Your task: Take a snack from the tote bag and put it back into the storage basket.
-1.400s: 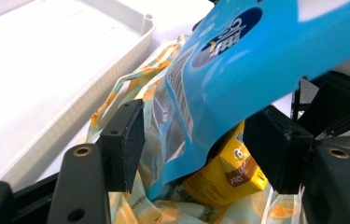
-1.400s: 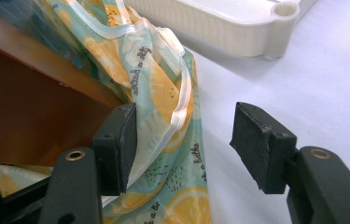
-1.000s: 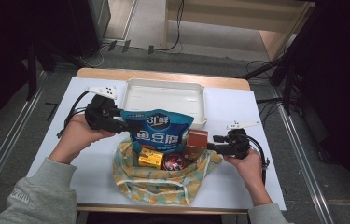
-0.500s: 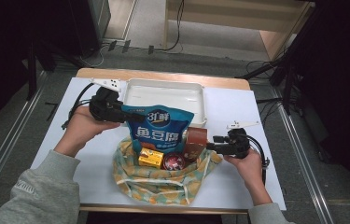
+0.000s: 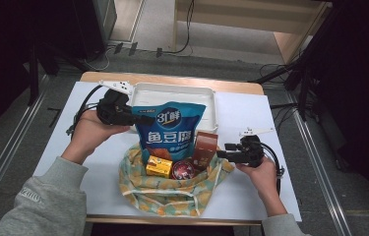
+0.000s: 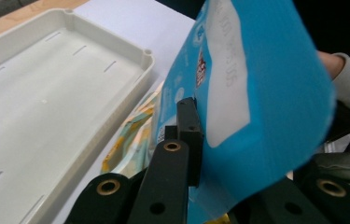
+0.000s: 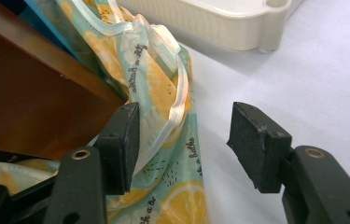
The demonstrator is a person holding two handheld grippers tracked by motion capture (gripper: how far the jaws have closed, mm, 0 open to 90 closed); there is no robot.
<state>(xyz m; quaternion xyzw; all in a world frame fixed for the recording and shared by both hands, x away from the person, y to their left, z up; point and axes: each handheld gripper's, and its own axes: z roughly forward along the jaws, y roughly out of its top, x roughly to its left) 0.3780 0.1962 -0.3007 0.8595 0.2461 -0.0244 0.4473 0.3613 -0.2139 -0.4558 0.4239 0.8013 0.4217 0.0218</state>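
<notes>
A blue snack bag [image 5: 169, 130] stands upright in a yellow-and-teal fruit-print cloth bag [image 5: 172, 194] at the table's middle. My left gripper [image 5: 142, 118] has just been closing and is now shut on the snack bag's [image 6: 252, 93] upper left edge; one jaw presses on its near face in the left gripper view [image 6: 219, 154]. My right gripper [image 5: 221, 153] rests at the cloth bag's right side, open [image 7: 184, 140], with the cloth rim [image 7: 163, 93] loose beside its left jaw. A brown box [image 5: 204, 147] stands in the cloth bag by that jaw.
A white plastic tray [image 5: 172, 93] lies behind the cloth bag at the table's far side. A small yellow box [image 5: 158, 166] and a round red item [image 5: 183, 169] sit inside the cloth bag. Cables trail from both grippers over the white tabletop [image 5: 98, 157].
My left gripper has moved right to the snack bag and closed on its edge. The bag's top has shifted slightly. The right gripper has stayed put.
</notes>
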